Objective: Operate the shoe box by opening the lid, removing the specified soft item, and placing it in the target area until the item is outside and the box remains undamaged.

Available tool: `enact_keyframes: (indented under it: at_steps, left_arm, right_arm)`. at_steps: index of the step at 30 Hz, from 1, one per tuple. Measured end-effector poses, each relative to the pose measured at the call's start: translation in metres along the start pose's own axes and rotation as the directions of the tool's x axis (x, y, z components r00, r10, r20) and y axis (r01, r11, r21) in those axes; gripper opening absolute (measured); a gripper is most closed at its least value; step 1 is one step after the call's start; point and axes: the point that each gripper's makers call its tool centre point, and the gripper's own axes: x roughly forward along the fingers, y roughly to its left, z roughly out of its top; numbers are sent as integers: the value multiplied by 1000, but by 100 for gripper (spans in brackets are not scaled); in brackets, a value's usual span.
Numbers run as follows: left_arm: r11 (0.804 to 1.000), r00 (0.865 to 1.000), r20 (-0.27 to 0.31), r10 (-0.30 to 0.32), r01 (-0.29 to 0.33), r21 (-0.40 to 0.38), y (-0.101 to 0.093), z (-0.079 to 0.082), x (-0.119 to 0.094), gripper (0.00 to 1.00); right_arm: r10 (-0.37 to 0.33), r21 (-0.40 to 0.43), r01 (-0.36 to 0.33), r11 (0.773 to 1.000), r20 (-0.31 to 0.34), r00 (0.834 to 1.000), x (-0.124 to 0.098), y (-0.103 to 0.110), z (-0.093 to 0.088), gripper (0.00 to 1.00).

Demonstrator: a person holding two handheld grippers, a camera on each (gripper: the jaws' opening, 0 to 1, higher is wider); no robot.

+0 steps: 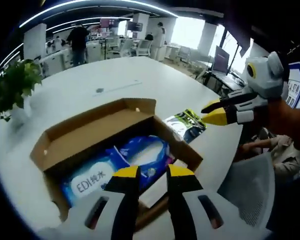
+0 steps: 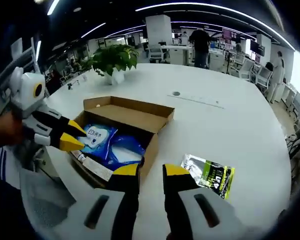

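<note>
left gripper view
left tool [image 1: 153, 171]: rises from the bottom edge, yellow tips a little apart, nothing between them, hanging over the near rim of the box.
box [image 1: 80, 134]: brown cardboard, lid folded back and open, resting on the white surface [image 1: 90, 87].
soft item [image 1: 97, 177]: blue and white wipes pack lying inside the box, just beyond the tool tips.
second pack [image 1: 147, 152]: blue wrapper beside the wipes pack, also inside the box.
packet [image 1: 188, 125]: green, black and white, flat on the surface just beside the far right corner of the box.
right tool [image 1: 217, 112]: comes in from the right, yellow tips close together with nothing between them, above the packet.
plant [image 1: 15, 85]: green leaves in a white pot at the left edge of the surface.
background: office desks, chairs and people standing far off.

right gripper view
right tool [image 2: 151, 171]: rises from the bottom, tips slightly apart, holding nothing, near the corner of the box.
box [image 2: 135, 114]: open, the blue wipes pack [image 2: 97, 136] inside.
left tool [image 2: 72, 136]: enters from the left, tips over the box's left rim beside the pack; i cannot tell the gap here.
packet [image 2: 210, 174]: on the surface [image 2: 215, 125] right of the box, apart from it.
plant [image 2: 112, 57]: beyond the box.
</note>
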Motion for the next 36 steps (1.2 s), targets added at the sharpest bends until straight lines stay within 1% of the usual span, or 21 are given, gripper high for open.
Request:
enact_keyframes:
  at_steps: [4,7,15,21,28,32,33,35,36]
  left_arm:
    - [999,1000,4,24,-24,-22,15,-8,-12,18]
    - [999,999,7,38,-38,-39,26,-14,-20,18]
    - [995,998,3,67,-67,-75,49,-31,-33,18]
    - [991,996,-9,86,-87,-99,65,-44,-38,18]
    - [987,995,-6,104,-104,-124,81,-49,-42,18]
    - [985,994,-3,107,-107,-134,88,-52,-44,18]
    - [985,994,-5,108,-108,-135,89,-53,-44,18]
    - [985,994,-4,106,-106,-138,91,-55,-44,18]
    - [984,994,-7,106,-106,-141,91,-56,-44,18]
  right_arm:
    - [26,-25,-26,999,-4,1000,9,21,7,16]
    - [41,-40,-41,998,-12,999,17,33,10,16]
    - [78,-65,-81,995,-40,996,38,59,9,15]
    - [100,-79,-105,991,-59,993,54,72,10,15]
    - [128,-97,-137,986,-91,988,77,87,9,14]
    - [141,-104,-153,983,-114,984,94,94,5,14]
    - [139,-114,-154,982,-127,982,98,95,3,14]
    - [146,-108,-161,981,-131,981,105,97,2,14]
    - [140,-119,-158,980,-149,979,110,97,-1,14]
